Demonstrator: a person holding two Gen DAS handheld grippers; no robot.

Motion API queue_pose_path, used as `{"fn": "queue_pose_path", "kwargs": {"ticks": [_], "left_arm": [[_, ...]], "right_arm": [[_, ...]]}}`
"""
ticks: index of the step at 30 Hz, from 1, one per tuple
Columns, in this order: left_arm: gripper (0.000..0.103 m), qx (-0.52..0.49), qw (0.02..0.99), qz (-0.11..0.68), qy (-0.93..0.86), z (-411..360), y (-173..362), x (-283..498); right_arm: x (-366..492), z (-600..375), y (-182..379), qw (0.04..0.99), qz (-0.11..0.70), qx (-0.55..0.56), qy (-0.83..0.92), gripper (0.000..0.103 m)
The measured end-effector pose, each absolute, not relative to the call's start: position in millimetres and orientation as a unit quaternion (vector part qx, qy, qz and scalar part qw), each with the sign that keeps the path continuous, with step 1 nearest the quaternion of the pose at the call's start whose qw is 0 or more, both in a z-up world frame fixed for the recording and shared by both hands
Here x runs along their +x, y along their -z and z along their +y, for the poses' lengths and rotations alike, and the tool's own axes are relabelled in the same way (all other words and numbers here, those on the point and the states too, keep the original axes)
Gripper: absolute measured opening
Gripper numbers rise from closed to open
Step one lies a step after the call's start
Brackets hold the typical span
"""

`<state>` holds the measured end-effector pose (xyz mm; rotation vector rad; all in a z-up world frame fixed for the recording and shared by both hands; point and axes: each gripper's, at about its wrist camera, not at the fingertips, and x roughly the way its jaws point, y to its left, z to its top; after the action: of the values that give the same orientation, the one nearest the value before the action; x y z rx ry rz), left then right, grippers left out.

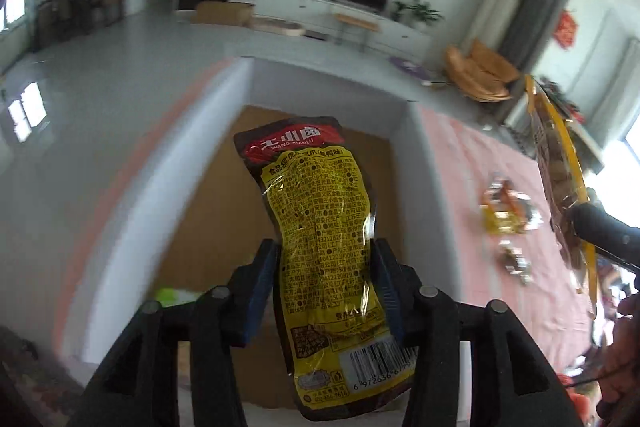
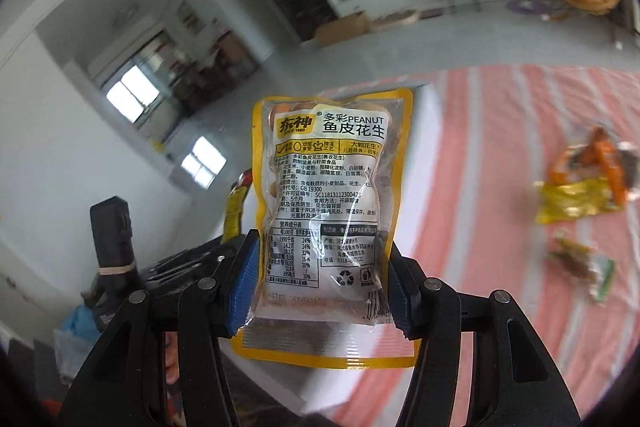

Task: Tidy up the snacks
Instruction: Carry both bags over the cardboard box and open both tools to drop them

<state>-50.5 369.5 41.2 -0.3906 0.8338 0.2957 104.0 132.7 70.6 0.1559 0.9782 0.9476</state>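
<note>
My left hand-held gripper (image 1: 326, 291) is clamped on a yellow pouch (image 1: 324, 251) with a red top, holding it upright over the open white box (image 1: 224, 99) with a brown floor. My right hand-held gripper (image 2: 320, 275) is clamped on a clear peanut pack (image 2: 328, 195) with yellow edging, raised above the pink striped table (image 2: 500, 131). More loose snack packets (image 2: 584, 183) lie on the table, well apart from the box.
</note>
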Motion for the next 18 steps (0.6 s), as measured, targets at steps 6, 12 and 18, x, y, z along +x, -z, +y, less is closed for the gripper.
{"fn": "queue_pose_path", "kwargs": {"ticks": [6, 12, 18], "left_arm": [[0.08, -0.191, 0.866, 0.414, -0.203, 387, -12, -65], [0.08, -0.193, 0.901, 0.372, -0.115, 337, -26, -34], [0.09, -0.171, 0.908, 0.377, 0.071, 210, -43, 14]], "right_arm": [[91, 190, -31, 0.761, 0.462, 0.03, -0.454, 0.088], [113, 89, 6, 0.832, 0.435, 0.041, -0.342, 0.088], [138, -65, 76, 0.873, 0.467, 0.037, -0.14, 0.088]]}}
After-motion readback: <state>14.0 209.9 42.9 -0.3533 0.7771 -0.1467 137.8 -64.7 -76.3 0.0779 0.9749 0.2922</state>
